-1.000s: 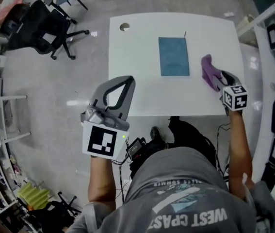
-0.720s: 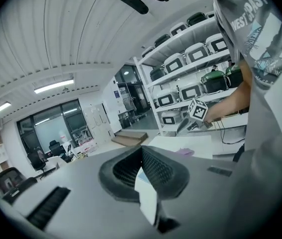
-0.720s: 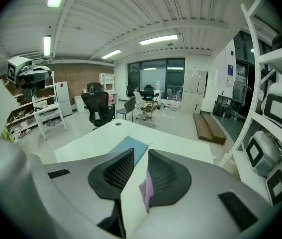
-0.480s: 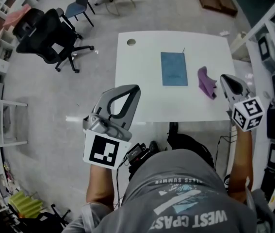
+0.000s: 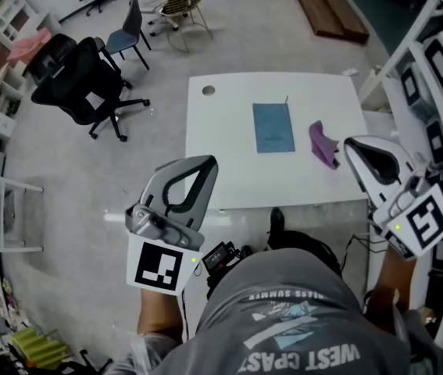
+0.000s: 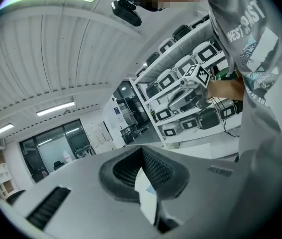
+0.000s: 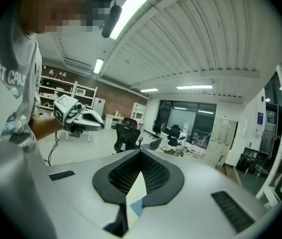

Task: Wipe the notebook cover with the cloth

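Observation:
A blue notebook (image 5: 273, 127) lies flat on the white table (image 5: 229, 170), with a crumpled purple cloth (image 5: 322, 144) just right of it. Both grippers are held high above the table, near the head camera, touching neither. My left gripper (image 5: 208, 163) hangs over the table's front left edge, its jaws together and empty. The right gripper (image 5: 349, 147) is over the table's right edge, near the cloth in the picture but well above it. Its jaws have just been closing and stand shut with nothing between them. Each gripper view shows the other gripper: right (image 6: 190, 83), left (image 7: 76, 116).
Black office chairs (image 5: 80, 84) and a blue chair (image 5: 127, 26) stand on the floor left of the table. Shelving with boxed devices (image 5: 432, 76) runs along the right. A round cable hole (image 5: 208, 91) sits at the table's far left corner.
My right gripper has left the cloth, which stays on the table, and risen toward the camera while shutting. The left gripper has also come up a little.

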Demonstrator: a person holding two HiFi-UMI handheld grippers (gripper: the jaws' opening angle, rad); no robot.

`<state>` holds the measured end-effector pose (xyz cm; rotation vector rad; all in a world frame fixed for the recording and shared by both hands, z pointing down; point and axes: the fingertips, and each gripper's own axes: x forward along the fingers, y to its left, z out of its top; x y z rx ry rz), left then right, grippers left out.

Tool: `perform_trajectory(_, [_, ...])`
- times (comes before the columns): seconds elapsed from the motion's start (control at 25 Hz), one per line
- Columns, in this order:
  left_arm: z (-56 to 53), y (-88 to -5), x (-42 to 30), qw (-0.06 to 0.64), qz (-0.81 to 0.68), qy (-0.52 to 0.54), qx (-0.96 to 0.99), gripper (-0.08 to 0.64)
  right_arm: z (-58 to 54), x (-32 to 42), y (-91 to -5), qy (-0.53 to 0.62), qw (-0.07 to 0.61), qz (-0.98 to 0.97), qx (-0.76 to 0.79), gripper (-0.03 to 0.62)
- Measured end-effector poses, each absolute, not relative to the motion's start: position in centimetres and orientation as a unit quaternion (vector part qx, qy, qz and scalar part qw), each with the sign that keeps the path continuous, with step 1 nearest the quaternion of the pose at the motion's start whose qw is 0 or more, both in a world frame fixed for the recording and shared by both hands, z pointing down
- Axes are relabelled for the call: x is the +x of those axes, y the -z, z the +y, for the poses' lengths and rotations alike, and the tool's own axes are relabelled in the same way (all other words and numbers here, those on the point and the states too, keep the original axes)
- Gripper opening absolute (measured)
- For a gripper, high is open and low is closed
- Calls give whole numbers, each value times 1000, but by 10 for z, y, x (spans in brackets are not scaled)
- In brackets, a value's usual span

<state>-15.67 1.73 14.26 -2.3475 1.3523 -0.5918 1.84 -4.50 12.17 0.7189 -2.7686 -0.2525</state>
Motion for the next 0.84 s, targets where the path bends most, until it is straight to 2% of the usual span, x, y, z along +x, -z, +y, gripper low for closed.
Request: perform_trajectory(0.84, [56, -142, -126, 197, 462, 198, -842, 3, 18, 44, -107, 109, 135, -948, 265, 29])
